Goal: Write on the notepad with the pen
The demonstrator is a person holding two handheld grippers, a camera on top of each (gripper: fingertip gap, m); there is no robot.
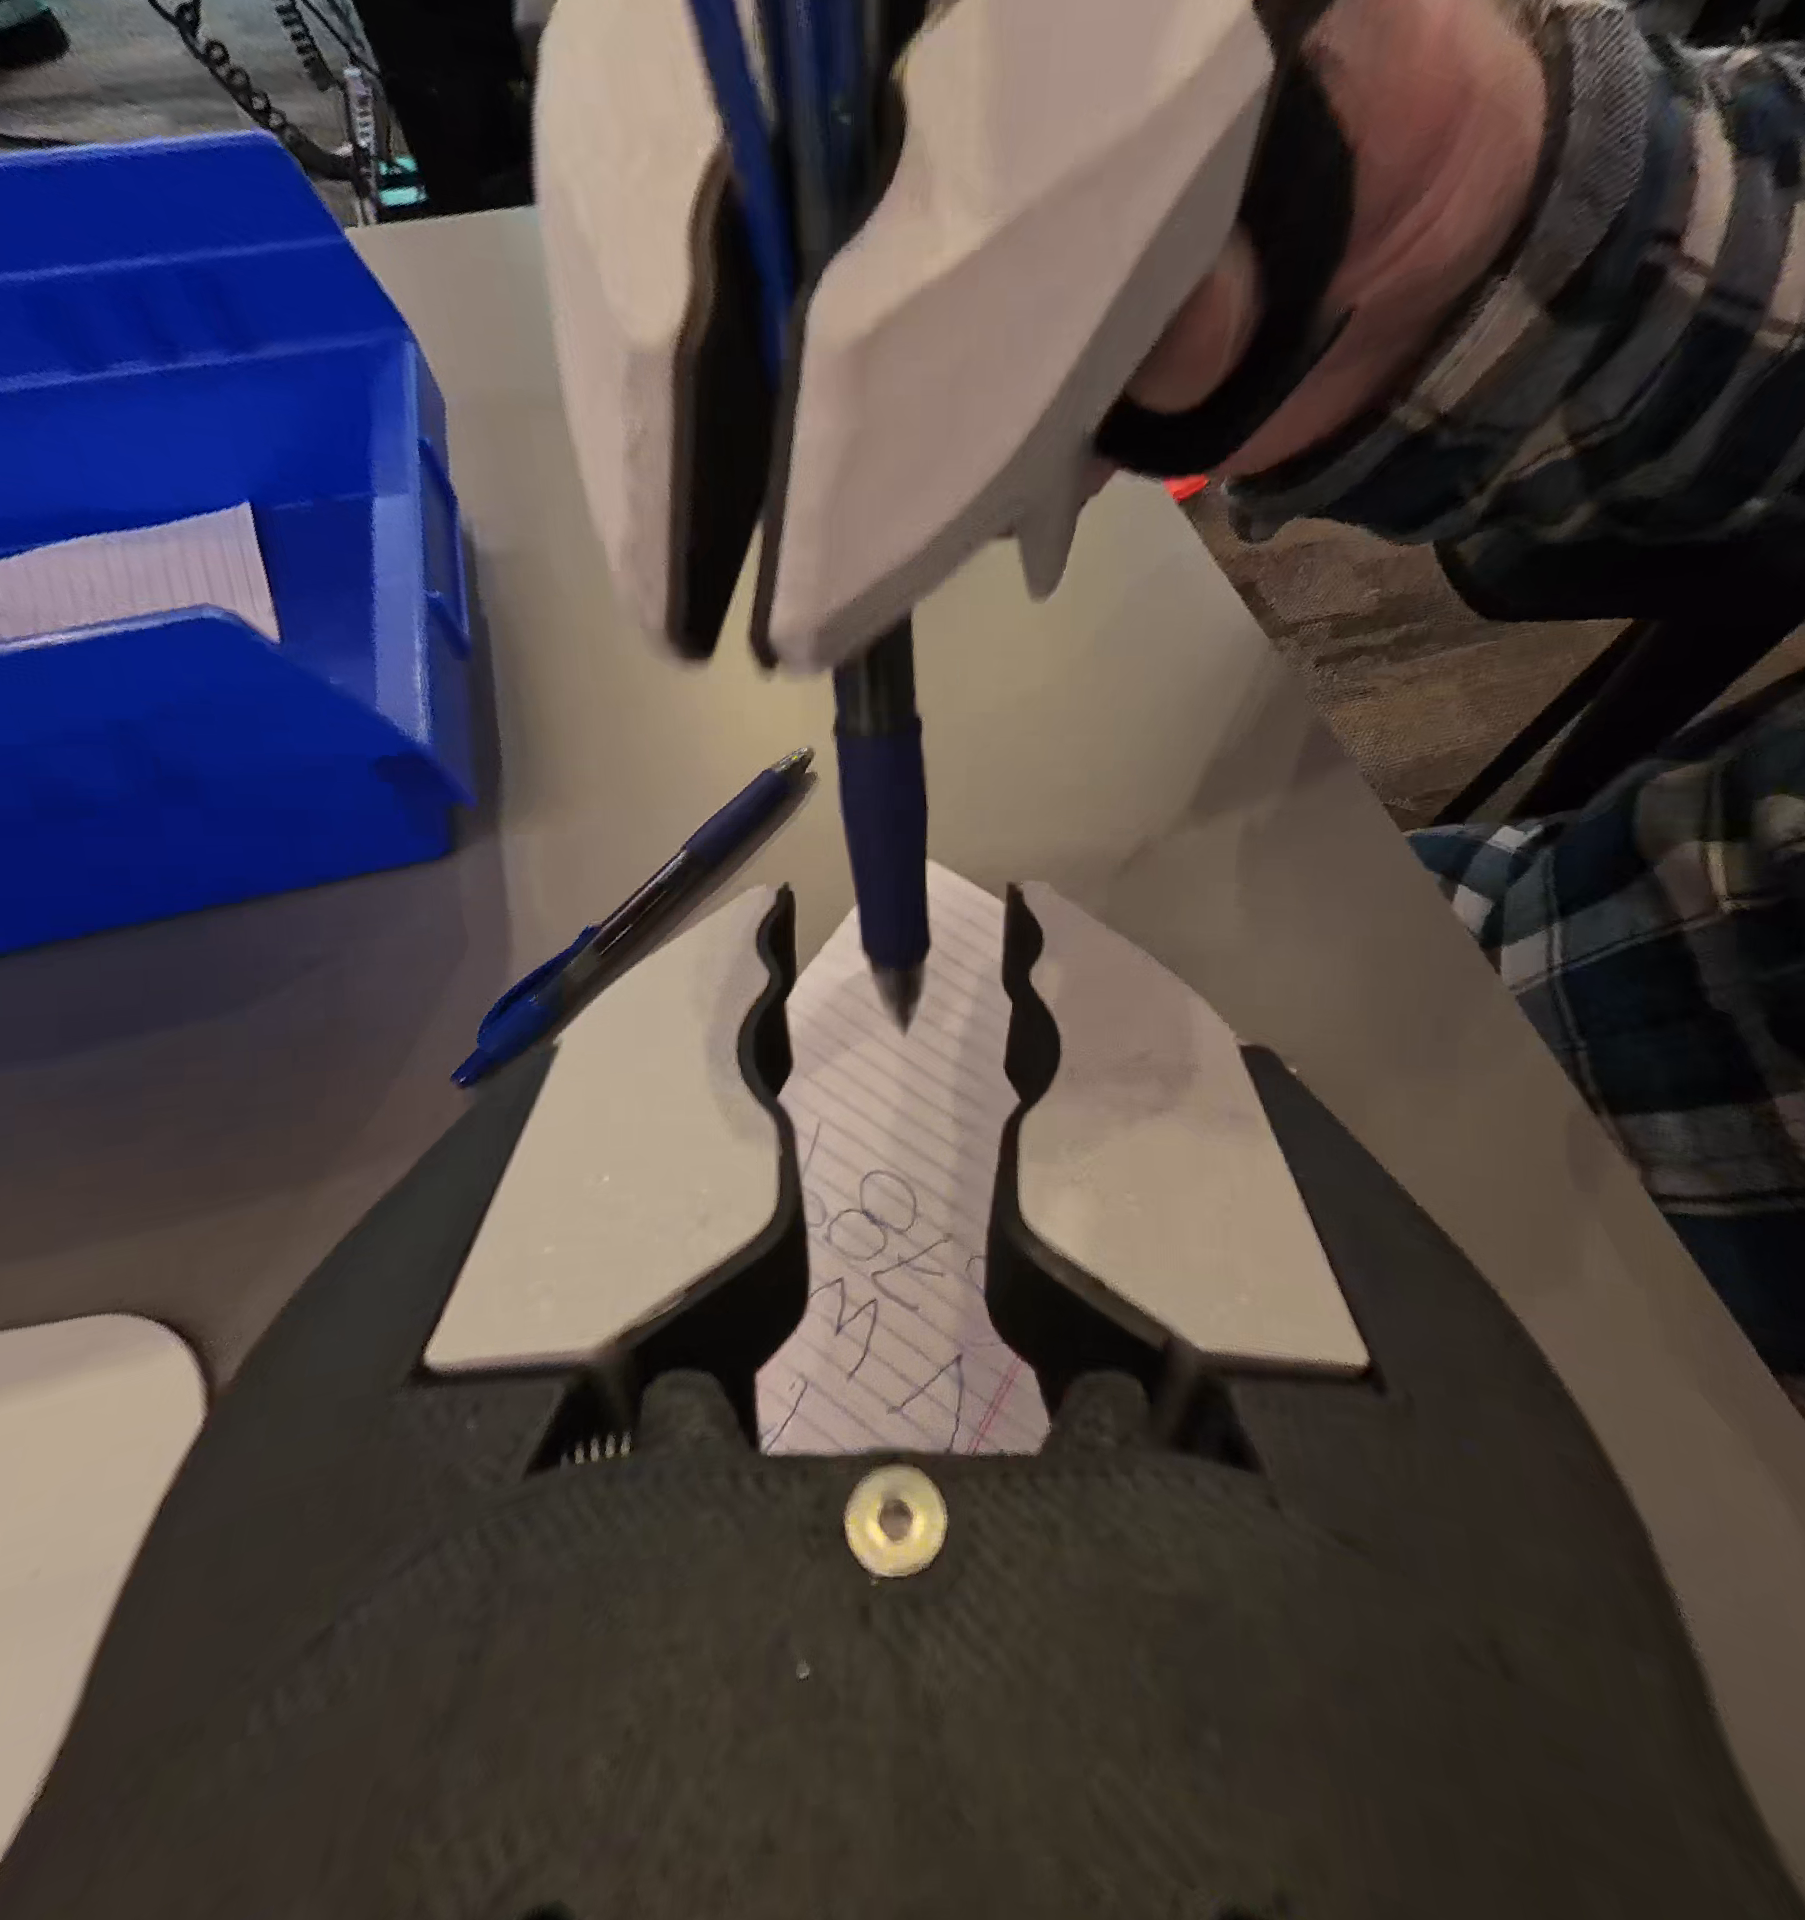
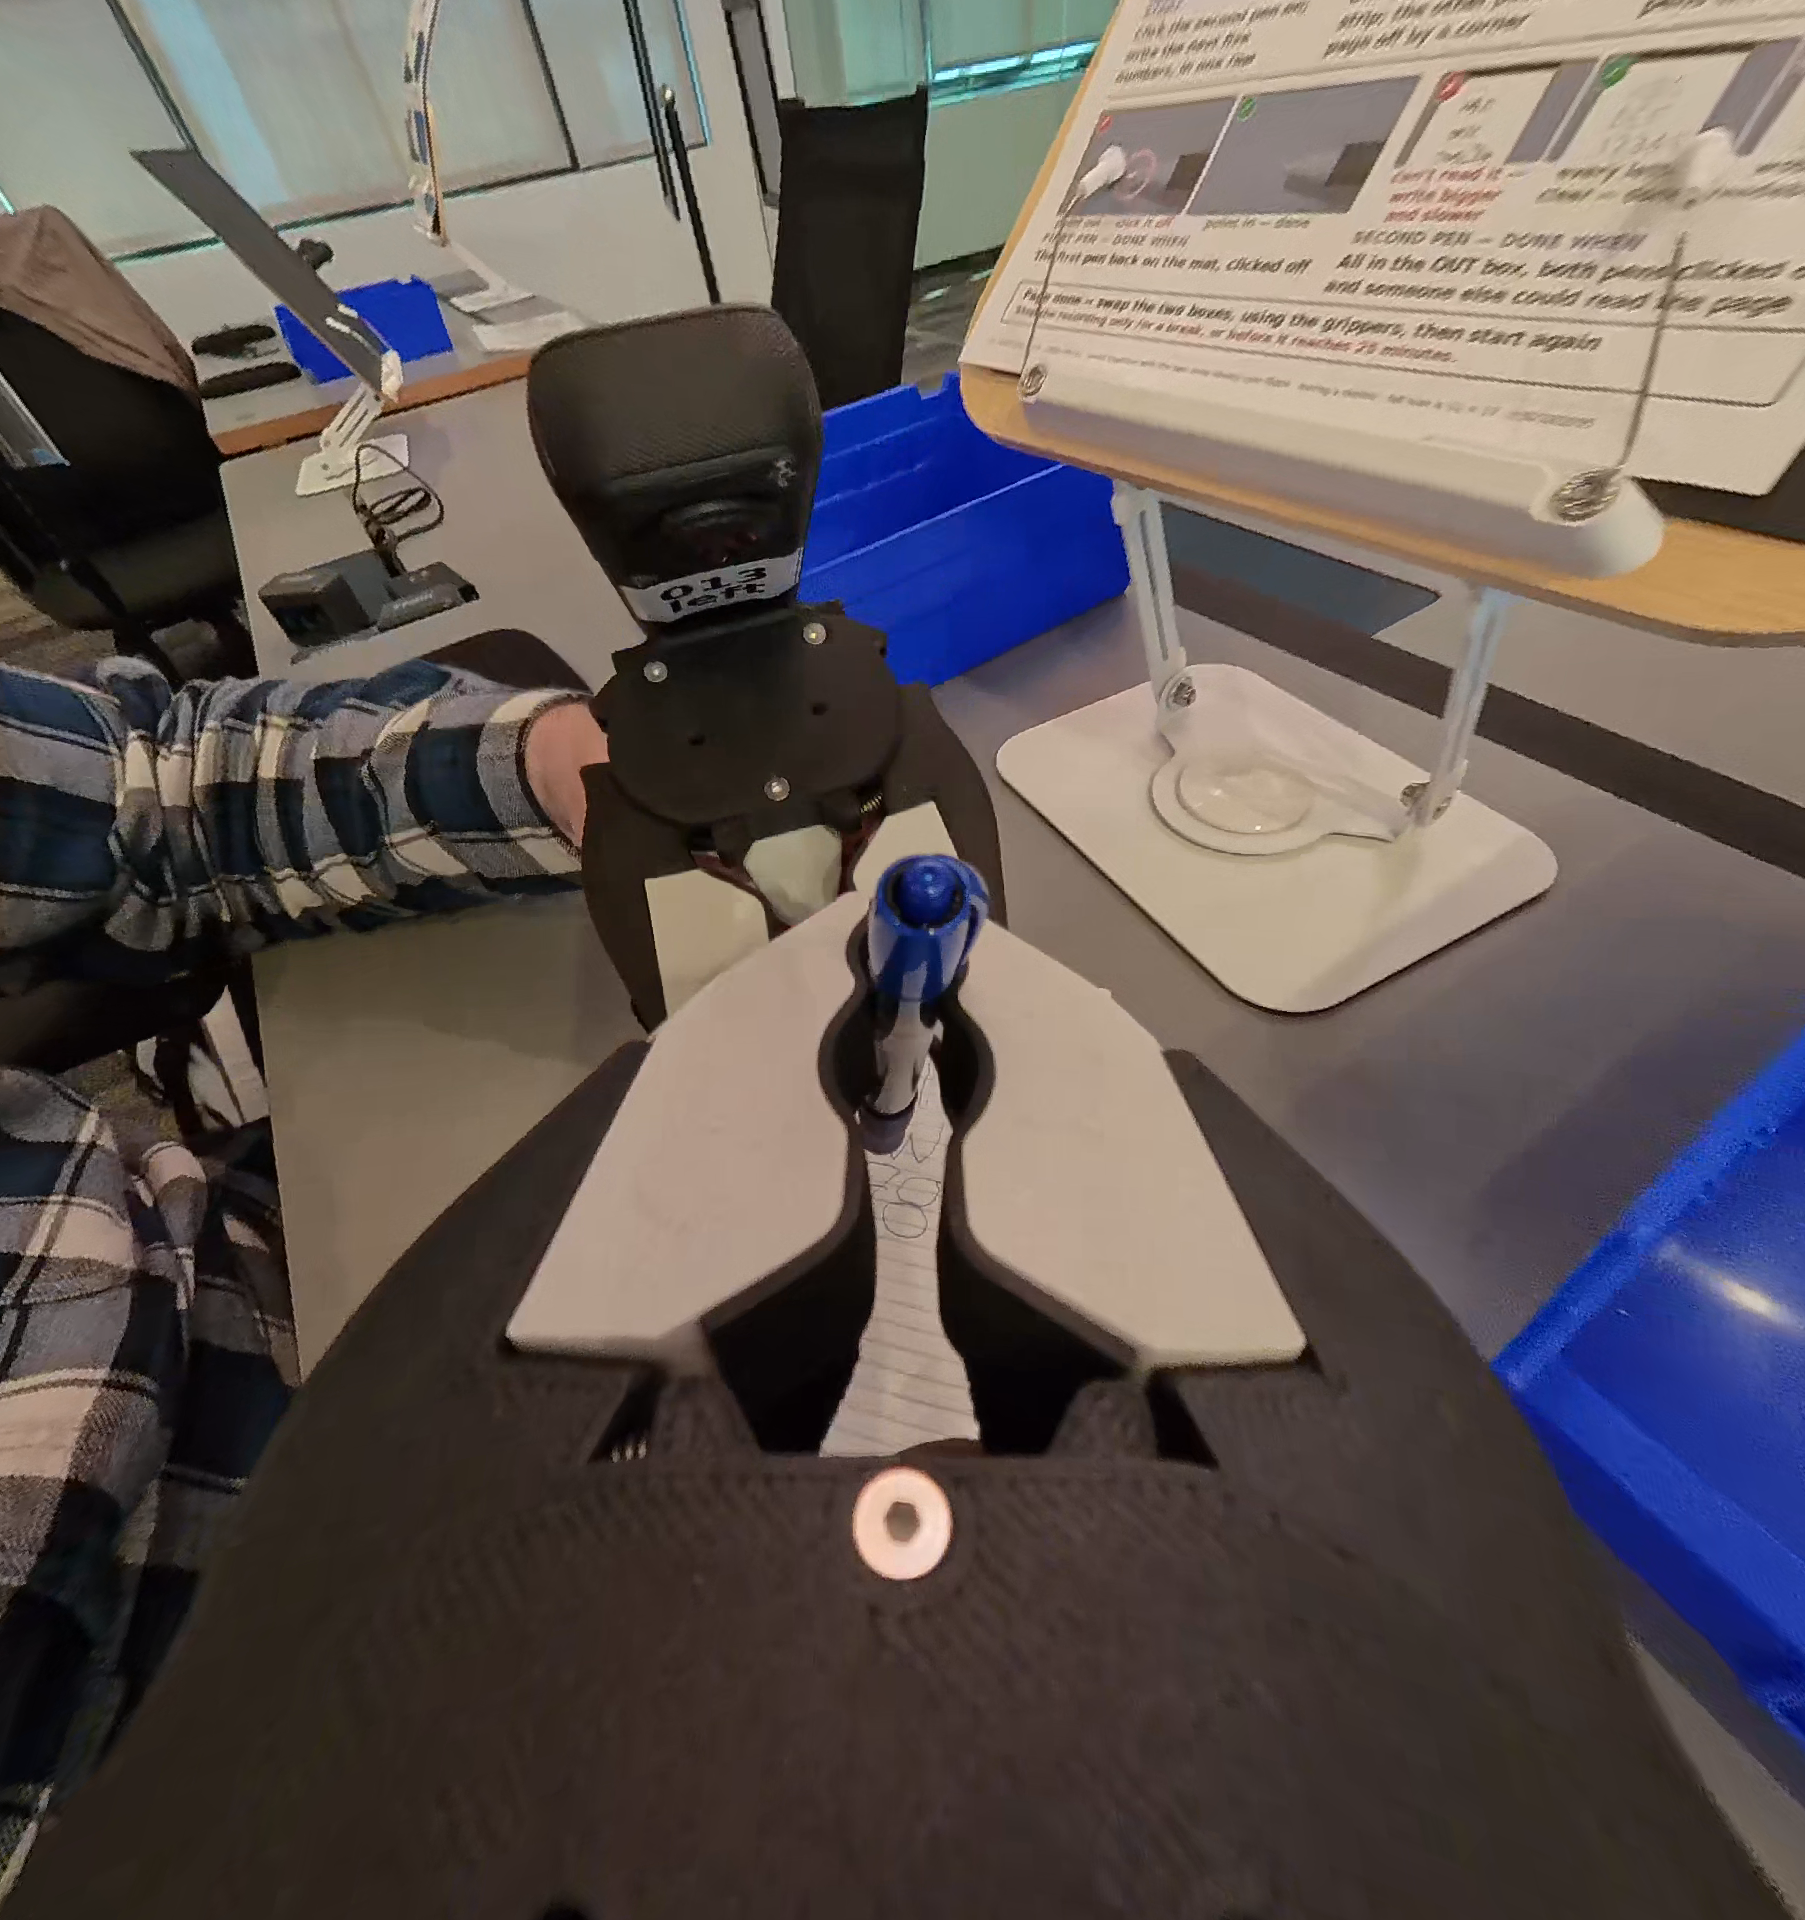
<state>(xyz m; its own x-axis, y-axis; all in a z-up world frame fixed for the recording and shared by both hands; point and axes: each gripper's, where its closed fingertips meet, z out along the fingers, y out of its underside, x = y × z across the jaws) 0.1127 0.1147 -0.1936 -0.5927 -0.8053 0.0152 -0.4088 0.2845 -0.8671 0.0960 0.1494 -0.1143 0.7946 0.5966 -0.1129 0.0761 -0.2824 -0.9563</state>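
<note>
On the grey worktop (image 1: 1137,727) lay the lined notepad (image 1: 877,1195), directly under both tools. The left tool (image 1: 898,914) stood wide and empty over the page. The right tool (image 2: 903,997) clamped the blue pen (image 1: 877,862) nearly upright, tip just at the paper.

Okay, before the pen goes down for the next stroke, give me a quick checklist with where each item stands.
1. Pen clamped in right gripper: ok.
2. Tip over lined notepad: ok.
3. Tip touching the paper: cannot tell.
4. Left gripper pinning the notepad: not ok, fingers open above the page.
5. Blank lines around the tip: ok, earlier marks sit nearer the left gripper.
6. Spare pen clear of the page: ok.
</note>
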